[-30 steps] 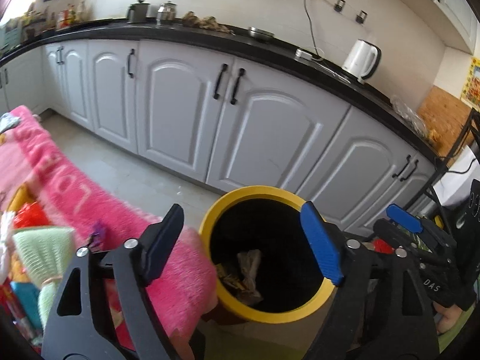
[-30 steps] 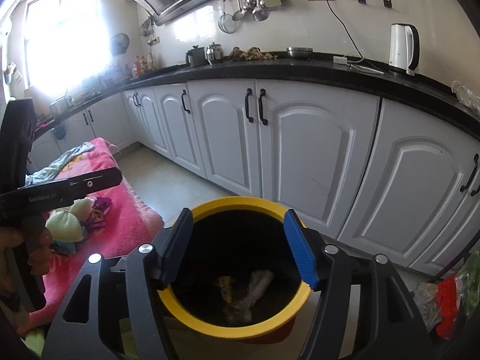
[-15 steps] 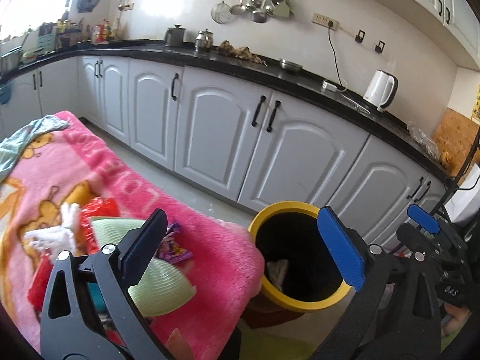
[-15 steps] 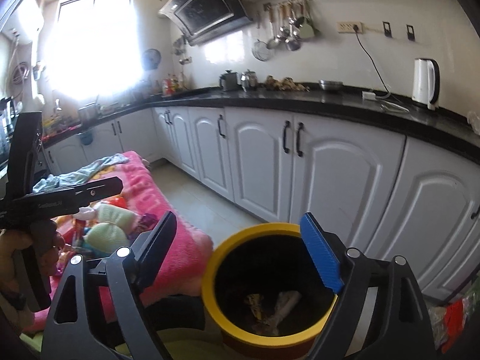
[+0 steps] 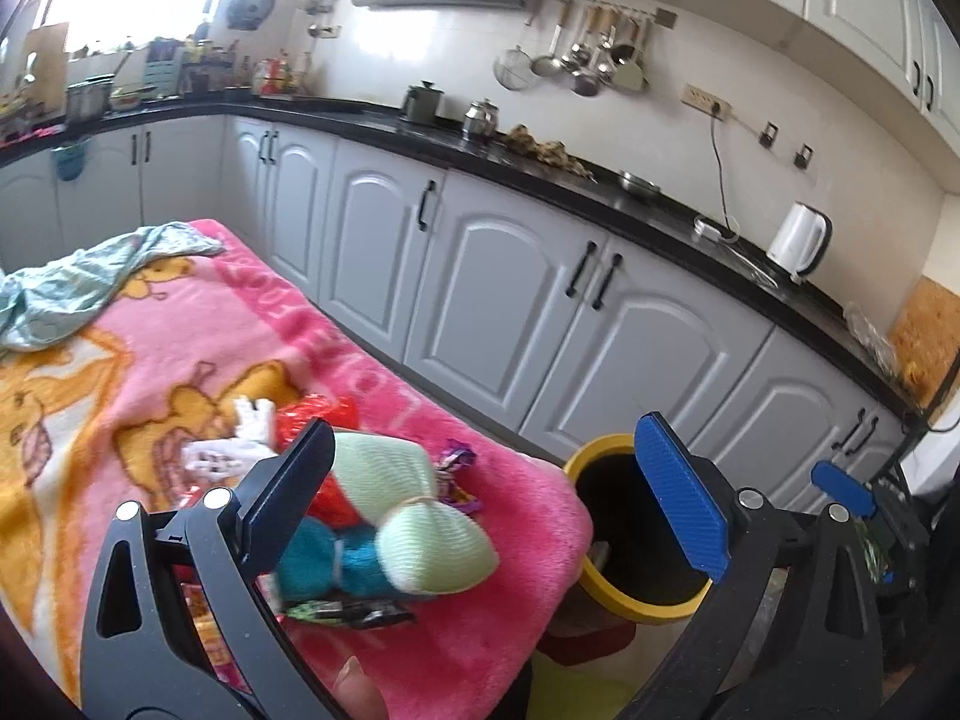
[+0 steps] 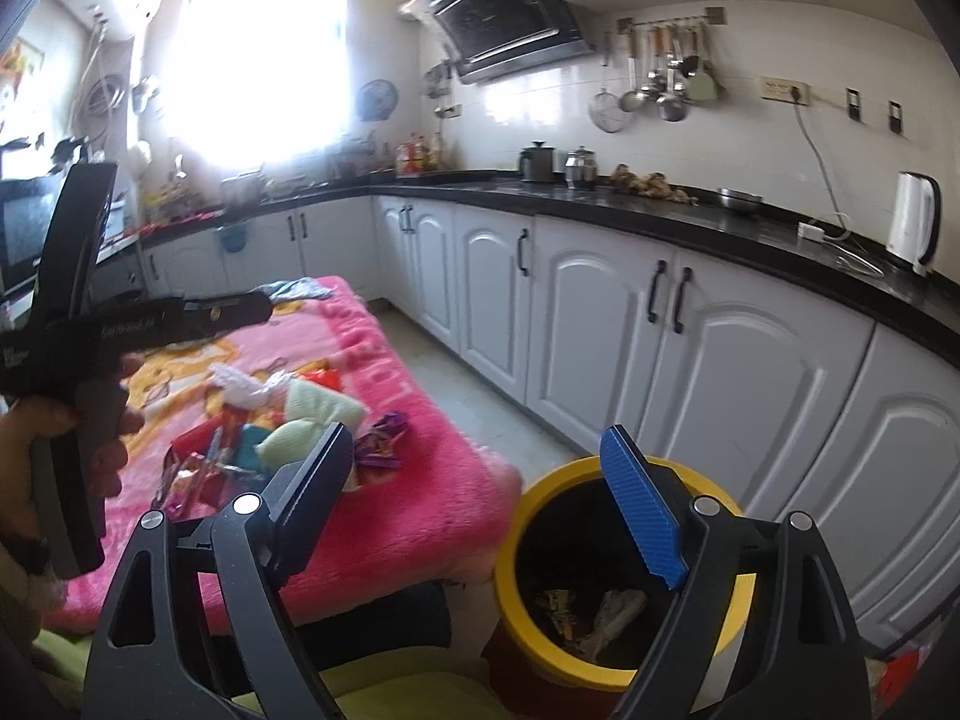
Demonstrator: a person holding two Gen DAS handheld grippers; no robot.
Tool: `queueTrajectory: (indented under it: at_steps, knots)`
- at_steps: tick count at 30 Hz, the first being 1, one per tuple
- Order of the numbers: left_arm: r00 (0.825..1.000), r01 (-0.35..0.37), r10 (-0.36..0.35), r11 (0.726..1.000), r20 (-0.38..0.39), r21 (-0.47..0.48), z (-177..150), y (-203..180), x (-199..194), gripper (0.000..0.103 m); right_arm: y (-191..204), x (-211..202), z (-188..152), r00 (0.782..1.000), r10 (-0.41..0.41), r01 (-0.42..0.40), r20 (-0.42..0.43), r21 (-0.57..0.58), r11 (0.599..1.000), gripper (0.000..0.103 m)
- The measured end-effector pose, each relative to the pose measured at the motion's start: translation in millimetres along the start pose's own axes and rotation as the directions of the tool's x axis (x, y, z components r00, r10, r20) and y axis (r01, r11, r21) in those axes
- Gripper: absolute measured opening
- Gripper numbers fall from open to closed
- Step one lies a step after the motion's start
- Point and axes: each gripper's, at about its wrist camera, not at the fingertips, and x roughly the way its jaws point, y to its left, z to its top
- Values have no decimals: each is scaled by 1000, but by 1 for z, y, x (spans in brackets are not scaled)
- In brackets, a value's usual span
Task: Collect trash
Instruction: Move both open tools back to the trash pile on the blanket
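Note:
A yellow-rimmed black trash bin [image 5: 624,597] stands on the floor beside a pink blanket [image 5: 180,336]; it also shows in the right wrist view [image 6: 540,654] with crumpled scraps [image 6: 606,615] inside. My left gripper [image 5: 486,498] is open and empty, above the blanket's near corner. Under it lie a pale green knitted bundle [image 5: 420,522], a teal one [image 5: 324,564], a purple wrapper [image 5: 456,462], a red wrapper [image 5: 312,414], white crumpled paper [image 5: 234,444] and a dark wrapper [image 5: 354,612]. My right gripper [image 6: 486,504] is open and empty, above the bin's left rim.
White cabinets [image 5: 492,306] under a black counter [image 5: 540,174] run behind the blanket and bin. A white kettle [image 5: 801,243] stands on the counter. A light cloth [image 5: 72,282] lies at the blanket's far end. The left gripper's body [image 6: 78,324] shows at left.
Both grippers have swung up and left from over the bin toward the blanket. The litter pile has come under the left gripper. Both stay open and empty.

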Motion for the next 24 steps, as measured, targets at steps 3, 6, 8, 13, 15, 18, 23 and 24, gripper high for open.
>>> queueTrajectory:
  at_steps: [3, 6, 8, 13, 15, 18, 23, 24]
  knots:
    - [1000, -16, 16, 1000, 14, -18, 2, 9, -7, 92, 14, 3, -1, 1000, 23, -23, -10, -27, 999, 82]
    - [999, -27, 28, 999, 25, -38, 2, 19, -13, 92, 27, 5, -2, 999, 46, -47, -18, -51, 998, 82]
    - [999, -38, 40, 998, 29, -52, 3, 26, -16, 92, 38, 10, -1, 998, 61, -63, -25, -72, 995, 82]
    - [997, -60, 63, 995, 36, -85, 3, 44, -20, 92, 61, 21, -1, 994, 99, -104, -47, -123, 987, 82]
    - [997, -70, 74, 993, 35, -99, 3, 51, -21, 92, 70, 26, -1, 992, 109, -116, -57, -140, 983, 82]
    - [995, -91, 95, 989, 32, -120, 2, 63, -22, 92, 83, 36, -2, 990, 124, -135, -72, -164, 977, 82]
    - [991, -130, 134, 979, 14, -158, -3, 88, -20, 92, 104, 55, -6, 985, 142, -160, -98, -203, 966, 82]
    - [990, -136, 139, 977, 11, -165, -4, 92, -19, 92, 108, 59, -7, 984, 146, -166, -104, -212, 963, 82]
